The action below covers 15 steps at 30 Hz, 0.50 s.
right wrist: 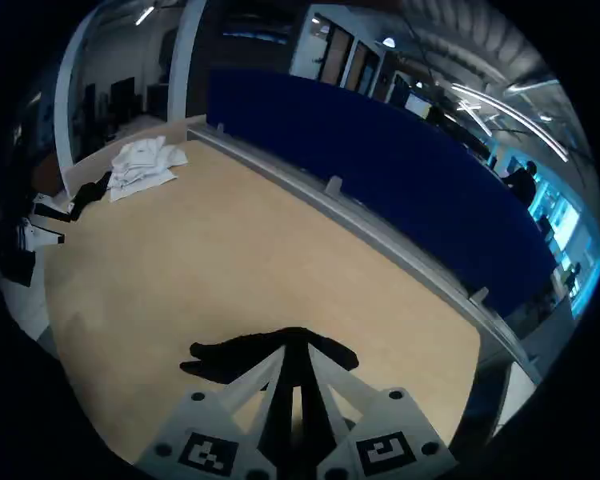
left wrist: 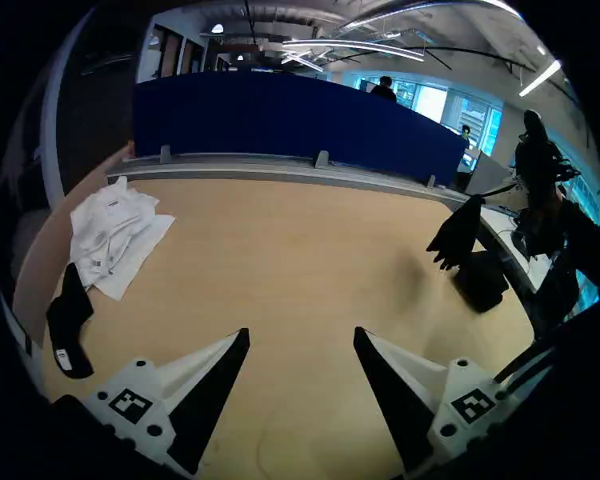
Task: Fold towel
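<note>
Left gripper view: the left hand-held gripper (left wrist: 300,331) hovers low over the pale wooden bench (left wrist: 300,240), level and pointing toward the far blue partition (left wrist: 284,116). Its 2 fingers are spread wide, released, with bare wood between them. At the far left of the bench sits a crumpled pile of white cloths (left wrist: 112,228), and a small black cloth (left wrist: 70,320) lies just nearer, at the bench's left edge. Over on the right, the black towel (left wrist: 458,232) hangs in the air, lifted off the bench from its top corner. A dark bulky shape lies just below it; what it is cannot be told.

Right gripper view: the right hand-held gripper (right wrist: 297,349) angles down at the bench (right wrist: 220,256), its 2 fingers drawn nearly together and clenched on the black towel (right wrist: 220,352). The cloth bunches at the fingertips and spills out to both sides, more of it to the left. Far off to the left are the white cloths (right wrist: 144,164) with the small black cloth (right wrist: 92,190) beside them, well apart from the towel. The blue partition (right wrist: 380,168) runs along the bench's far edge.
</note>
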Motion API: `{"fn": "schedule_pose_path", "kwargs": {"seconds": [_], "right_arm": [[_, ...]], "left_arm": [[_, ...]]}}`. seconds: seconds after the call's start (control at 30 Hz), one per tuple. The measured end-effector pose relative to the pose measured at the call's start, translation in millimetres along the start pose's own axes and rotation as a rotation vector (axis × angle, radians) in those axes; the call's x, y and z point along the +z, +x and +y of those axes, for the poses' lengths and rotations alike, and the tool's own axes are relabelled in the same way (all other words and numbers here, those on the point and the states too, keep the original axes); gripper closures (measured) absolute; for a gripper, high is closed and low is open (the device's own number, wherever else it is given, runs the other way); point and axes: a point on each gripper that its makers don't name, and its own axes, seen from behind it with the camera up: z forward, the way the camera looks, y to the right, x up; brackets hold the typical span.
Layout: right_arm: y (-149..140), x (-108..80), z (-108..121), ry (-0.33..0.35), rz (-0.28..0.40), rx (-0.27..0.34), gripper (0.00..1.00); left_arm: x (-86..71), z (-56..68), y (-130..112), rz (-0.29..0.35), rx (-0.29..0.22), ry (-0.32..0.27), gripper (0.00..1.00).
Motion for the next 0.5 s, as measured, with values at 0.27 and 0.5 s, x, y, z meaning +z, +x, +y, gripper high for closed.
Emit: {"fn": "schedule_pose_path", "kwargs": {"seconds": [0.27, 0.5], "right_arm": [[-14.6, -16.9, 41.7, -0.054, -0.013, 0.012, 0.95], [-22.8, -29.4, 69.2, -0.090, -0.017, 0.024, 0.95]], "left_arm": [[4.8, 8.9, 2.1, -0.009, 0.012, -0.003, 0.03], [7.5, 14.4, 6.3, -0.011, 0.020, -0.007, 0.03]]}}
